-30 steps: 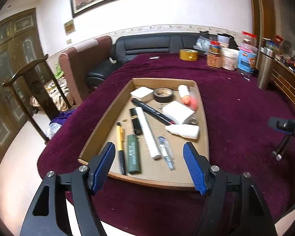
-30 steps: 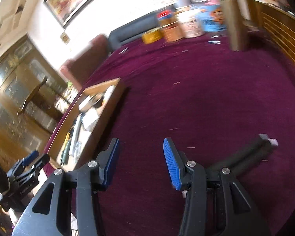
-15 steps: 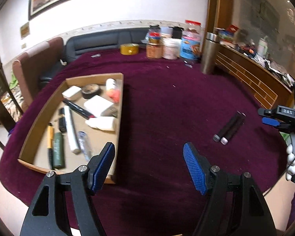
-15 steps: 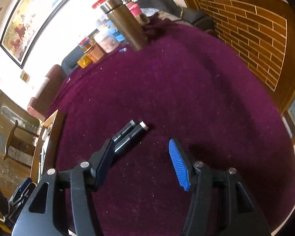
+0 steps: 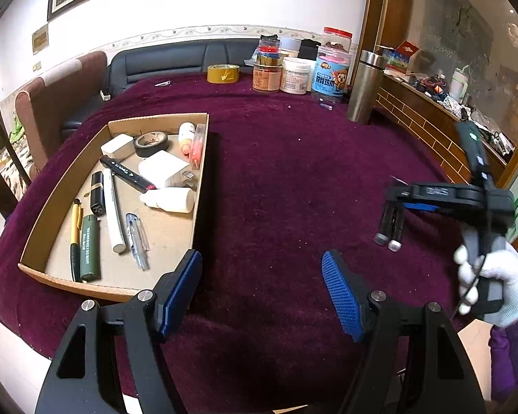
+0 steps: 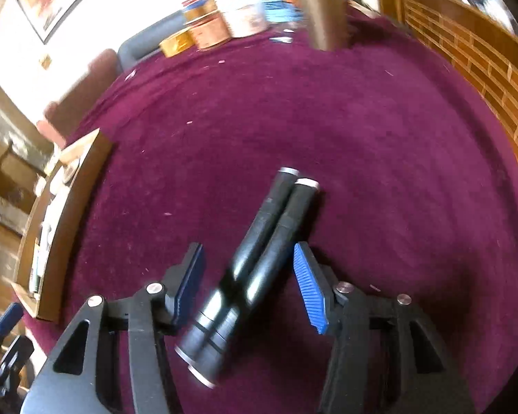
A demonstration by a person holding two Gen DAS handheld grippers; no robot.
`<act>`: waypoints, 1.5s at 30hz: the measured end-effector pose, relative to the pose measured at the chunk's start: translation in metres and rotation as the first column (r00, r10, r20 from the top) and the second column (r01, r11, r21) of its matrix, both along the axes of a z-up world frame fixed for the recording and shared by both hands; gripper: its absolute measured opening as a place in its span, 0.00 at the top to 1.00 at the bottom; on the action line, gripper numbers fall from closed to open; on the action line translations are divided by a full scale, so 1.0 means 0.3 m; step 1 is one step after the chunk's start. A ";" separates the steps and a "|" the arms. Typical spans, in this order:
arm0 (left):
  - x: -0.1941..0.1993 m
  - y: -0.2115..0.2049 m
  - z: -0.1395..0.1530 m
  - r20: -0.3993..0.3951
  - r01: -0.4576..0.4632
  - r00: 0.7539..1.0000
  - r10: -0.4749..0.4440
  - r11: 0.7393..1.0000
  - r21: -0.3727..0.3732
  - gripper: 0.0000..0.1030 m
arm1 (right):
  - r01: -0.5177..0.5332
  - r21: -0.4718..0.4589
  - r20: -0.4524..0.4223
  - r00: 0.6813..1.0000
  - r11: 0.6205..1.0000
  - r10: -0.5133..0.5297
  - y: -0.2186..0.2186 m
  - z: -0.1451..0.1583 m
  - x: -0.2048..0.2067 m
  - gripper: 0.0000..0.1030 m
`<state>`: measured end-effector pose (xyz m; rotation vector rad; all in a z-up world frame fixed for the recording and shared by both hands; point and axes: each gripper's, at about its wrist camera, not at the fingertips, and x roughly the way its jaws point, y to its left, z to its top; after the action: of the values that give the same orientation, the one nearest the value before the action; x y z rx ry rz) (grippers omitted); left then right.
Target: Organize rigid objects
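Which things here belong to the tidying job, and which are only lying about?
Job:
- two black cylinders with silver ends, between the closing right claw
- shallow cardboard tray

Lying about:
- yellow tape roll
- steel flask
- plastic jars

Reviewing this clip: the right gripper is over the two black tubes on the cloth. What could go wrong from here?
1. The right gripper is closing around the two black tubes, which lie side by side and loose; it may pinch one and roll the other away.
2. They lie skewed between the fingers, so they could twist.
3. The cardboard tray is already crowded, leaving little room to place them.
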<state>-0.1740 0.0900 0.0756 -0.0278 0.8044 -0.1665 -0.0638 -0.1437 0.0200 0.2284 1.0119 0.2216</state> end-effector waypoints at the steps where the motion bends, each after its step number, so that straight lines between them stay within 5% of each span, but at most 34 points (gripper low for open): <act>1: 0.000 0.002 -0.002 -0.003 -0.002 1.000 0.002 1.000 -0.004 0.35 | -0.019 0.012 -0.003 1.000 1.000 0.019 0.028 -0.003 0.011 0.51; 9: 0.004 0.024 -0.015 -0.036 -0.012 0.999 0.011 0.999 -0.029 0.35 | -0.098 0.211 -0.010 0.995 0.973 0.102 0.049 0.001 0.047 0.50; 15: 0.020 0.014 -0.022 -0.044 0.004 0.999 -0.006 0.999 -0.051 0.35 | -0.175 -0.078 0.120 0.976 0.982 0.183 0.062 0.084 -0.030 0.50; 18: 0.035 -0.017 -0.041 -0.076 0.037 0.996 -0.042 0.996 -0.076 0.35 | -0.254 -0.267 0.112 0.950 0.930 0.292 0.118 0.061 -0.060 0.50; 22: 0.039 -0.046 -0.053 -0.096 0.050 0.994 -0.057 0.996 -0.074 0.35 | -0.329 -0.336 0.073 0.925 0.883 0.373 0.217 0.017 -0.054 0.50; 28: 0.031 -0.036 -0.043 -0.107 0.028 0.994 -0.036 0.996 -0.079 0.35 | -0.319 -0.260 0.036 0.940 0.911 0.339 0.273 -0.035 0.016 0.50; 31: 0.029 -0.034 -0.045 -0.118 0.029 0.992 -0.040 0.995 -0.093 0.35 | -0.211 -0.095 0.011 0.977 0.973 0.213 0.173 -0.004 0.074 0.52; 35: 0.037 -0.037 -0.045 -0.127 0.034 0.991 -0.047 0.994 -0.102 0.35 | -0.087 0.027 -0.030 0.996 0.996 0.088 0.043 0.023 0.111 0.50; 38: 0.055 -0.053 -0.046 -0.138 0.051 0.988 -0.066 0.993 -0.109 0.35 | -0.082 0.115 0.025 0.997 0.990 0.079 -0.042 0.086 0.074 0.50; 40: 0.068 -0.065 -0.047 -0.146 0.059 0.986 -0.075 0.992 -0.111 0.35 | -0.071 0.067 0.134 0.989 0.995 0.062 -0.087 0.166 0.013 0.50; 42: 0.090 -0.083 -0.050 -0.159 0.064 0.984 -0.081 0.992 -0.107 0.35 | -0.055 -0.026 0.265 0.962 0.998 0.060 -0.104 0.232 -0.053 0.38; 43: 0.099 -0.089 -0.051 -0.165 0.064 0.983 -0.082 0.992 -0.109 0.35 | -0.032 -0.056 0.336 0.940 0.998 0.049 -0.115 0.266 -0.095 0.14; 44: 0.111 -0.097 -0.051 -0.170 0.064 0.982 -0.082 0.992 -0.113 0.35 | -0.014 -0.048 0.376 0.926 0.999 0.031 -0.131 0.277 -0.120 0.00; 45: 0.119 -0.103 -0.051 -0.172 0.062 0.982 -0.081 0.992 -0.114 0.35 | -0.006 -0.016 0.403 0.915 1.000 0.012 -0.153 0.279 -0.127 0.00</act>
<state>-0.1382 0.0590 0.0602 -0.1173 0.9735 -0.2785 -0.1020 -0.1896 0.1037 0.1555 0.6030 0.2578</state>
